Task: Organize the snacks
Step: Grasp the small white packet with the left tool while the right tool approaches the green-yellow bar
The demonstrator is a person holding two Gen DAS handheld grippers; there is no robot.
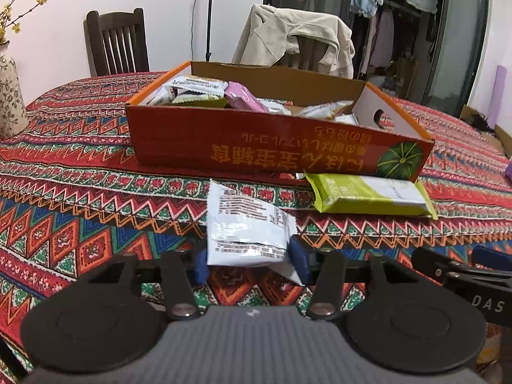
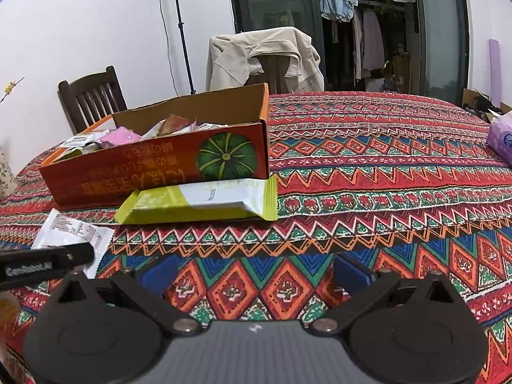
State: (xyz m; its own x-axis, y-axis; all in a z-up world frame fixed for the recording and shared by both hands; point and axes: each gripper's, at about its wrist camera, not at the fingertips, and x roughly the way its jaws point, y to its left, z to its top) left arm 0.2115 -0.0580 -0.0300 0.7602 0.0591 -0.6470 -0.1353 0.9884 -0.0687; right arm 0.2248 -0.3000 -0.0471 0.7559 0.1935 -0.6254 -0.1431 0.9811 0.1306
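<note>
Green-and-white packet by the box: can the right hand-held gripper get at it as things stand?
Probably yes. The right hand-held gripper is open and empty, and only bare tablecloth lies between it and the green-and-white packet. The packet's far edge touches the orange box, but its near side is free.

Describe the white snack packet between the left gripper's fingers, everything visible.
The white snack packet is a crinkled, glossy foil-like pouch, printed back side up with small text panels and serrated end seals. It lies tilted on the patterned tablecloth, in front of the red box. The left gripper is shut on its near end, blue pads pressing both sides.
</note>
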